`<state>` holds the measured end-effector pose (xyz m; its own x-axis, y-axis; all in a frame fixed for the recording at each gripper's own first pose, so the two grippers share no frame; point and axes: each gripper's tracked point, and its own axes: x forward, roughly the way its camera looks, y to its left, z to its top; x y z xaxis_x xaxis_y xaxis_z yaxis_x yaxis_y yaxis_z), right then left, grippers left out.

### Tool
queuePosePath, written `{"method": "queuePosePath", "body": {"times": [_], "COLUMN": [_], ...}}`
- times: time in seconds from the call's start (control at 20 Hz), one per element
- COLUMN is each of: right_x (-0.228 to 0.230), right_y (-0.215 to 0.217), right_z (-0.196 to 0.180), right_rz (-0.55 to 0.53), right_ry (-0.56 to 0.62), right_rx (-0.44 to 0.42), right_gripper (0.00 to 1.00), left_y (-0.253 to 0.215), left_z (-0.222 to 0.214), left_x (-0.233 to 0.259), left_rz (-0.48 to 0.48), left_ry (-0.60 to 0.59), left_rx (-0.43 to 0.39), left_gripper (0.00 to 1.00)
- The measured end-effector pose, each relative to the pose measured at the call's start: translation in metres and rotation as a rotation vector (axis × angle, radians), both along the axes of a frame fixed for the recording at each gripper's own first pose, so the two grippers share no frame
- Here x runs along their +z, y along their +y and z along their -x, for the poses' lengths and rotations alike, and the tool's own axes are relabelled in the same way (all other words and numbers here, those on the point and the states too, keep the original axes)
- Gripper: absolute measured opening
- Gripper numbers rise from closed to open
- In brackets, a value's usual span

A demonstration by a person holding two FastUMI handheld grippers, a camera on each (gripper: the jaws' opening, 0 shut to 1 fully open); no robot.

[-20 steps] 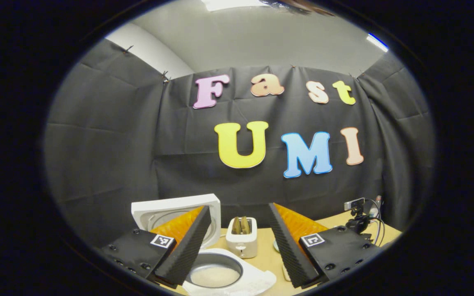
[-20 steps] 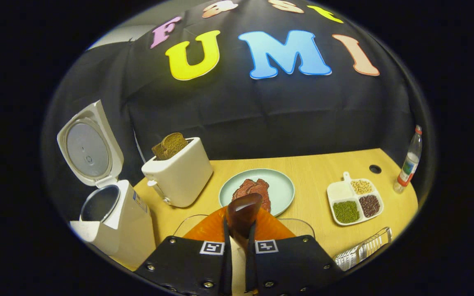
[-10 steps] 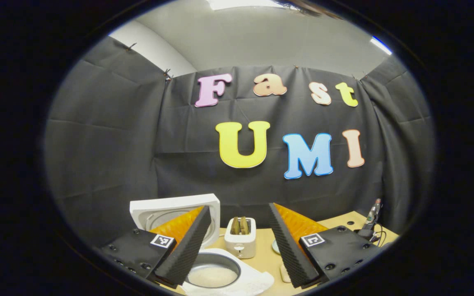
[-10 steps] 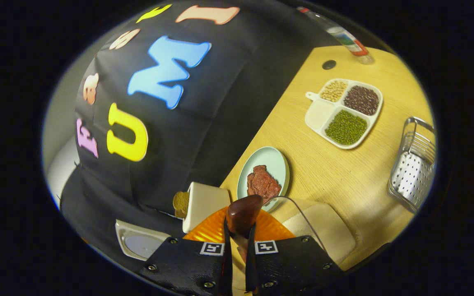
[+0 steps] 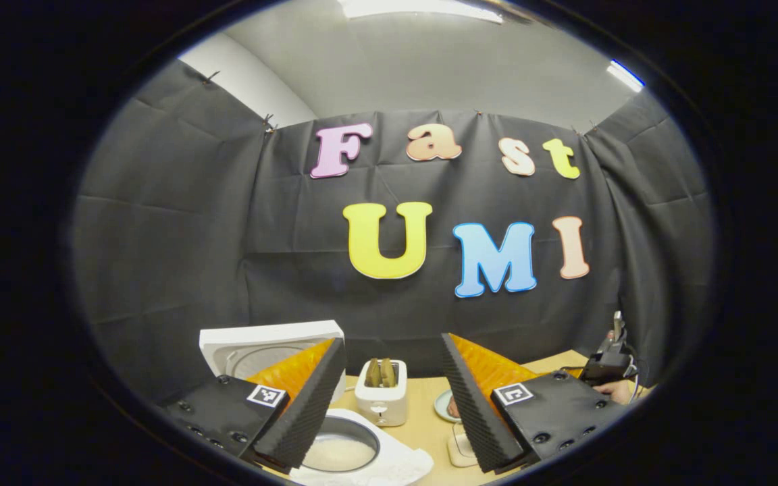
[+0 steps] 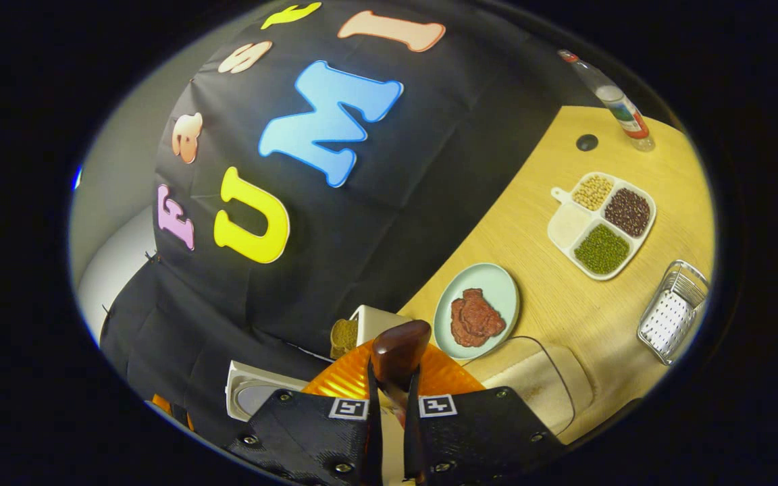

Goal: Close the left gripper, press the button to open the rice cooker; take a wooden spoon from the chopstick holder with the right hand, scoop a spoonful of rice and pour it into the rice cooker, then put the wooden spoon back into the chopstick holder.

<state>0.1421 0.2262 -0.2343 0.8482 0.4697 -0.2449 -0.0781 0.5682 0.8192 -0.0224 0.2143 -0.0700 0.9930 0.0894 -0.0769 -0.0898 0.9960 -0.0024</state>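
Here the right gripper [image 6: 389, 398] jaws clamp a dark, glossy wooden spoon [image 6: 399, 351]; left gripper [image 5: 389, 398] jaws gape wide.

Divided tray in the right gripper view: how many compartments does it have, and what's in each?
4. On the divided tray: pale beans at the far corner, dark red beans beside them, green beans nearest the metal rack, white grains by its handle.

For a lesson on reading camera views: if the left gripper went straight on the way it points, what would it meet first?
Probably the white toaster, which sits between the open left gripper's fingers beyond the open white rice cooker; depth is unclear.
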Motion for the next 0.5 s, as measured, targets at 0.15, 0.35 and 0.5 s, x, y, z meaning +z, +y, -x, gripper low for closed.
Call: {"method": "queuePosePath", "body": {"times": [0.15, 0.35, 0.5], "right_x": [0.031, 0.061, 0.07], "right_y": [0.015, 0.036, 0.053], "right_z": [0.004, 0.011, 0.013], "right_rz": [0.012, -0.038, -0.077], "right_ry": [-0.044, -0.068, -0.047], "right_rx": [0.023, 0.05, 0.064], "right_gripper": [0.13, 0.12, 0.12], "left_y": [0.003, 0.009, 0.02], "left_z": [0.006, 0.013, 0.018], "left_x": [-0.004, -0.026, -0.033], "left_rz": [0.005, 0.053, 0.088], "left_ry": [0.003, 0.032, 0.041], "left_rx": [-0.001, 0.006, 0.023], "left_gripper": [0.96, 0.96, 0.96]}}
